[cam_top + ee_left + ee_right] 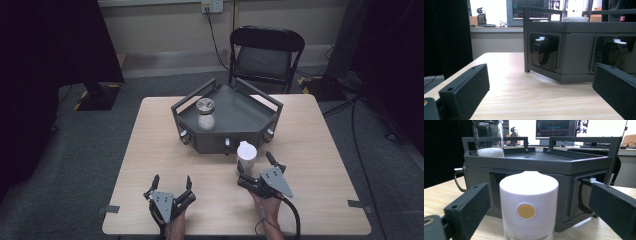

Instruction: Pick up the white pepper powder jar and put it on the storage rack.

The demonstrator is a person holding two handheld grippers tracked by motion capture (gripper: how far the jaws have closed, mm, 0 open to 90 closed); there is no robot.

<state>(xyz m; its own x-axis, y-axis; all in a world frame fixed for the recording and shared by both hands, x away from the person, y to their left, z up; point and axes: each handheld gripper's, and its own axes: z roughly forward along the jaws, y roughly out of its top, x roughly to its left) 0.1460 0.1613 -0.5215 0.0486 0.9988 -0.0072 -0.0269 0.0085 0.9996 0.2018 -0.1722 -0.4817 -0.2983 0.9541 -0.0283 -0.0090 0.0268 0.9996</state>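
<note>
— Where is the white-capped jar (246,155) now?

— It stands on the desk (150,150), just before the front wall of the dark grey tray (250,112), toward the right of the desk's middle. My right gripper (255,165) has its jaws wide apart, one on each side of the jar, and the pads do not press it.

— What does the right gripper view add?

— There I see the white cap (529,200) from near, with a round yellow spot on its front, and clear glass under it. The high view is too small for this. Behind, on the tray, stands a glass jar (488,138) with white grains at the bottom.

— And your left gripper (170,186)?

— Its jaws are also open, with nothing between them. It rests near the front edge of the desk, left of the middle. Its own view shows the tray's front wall with dark recesses.
</note>
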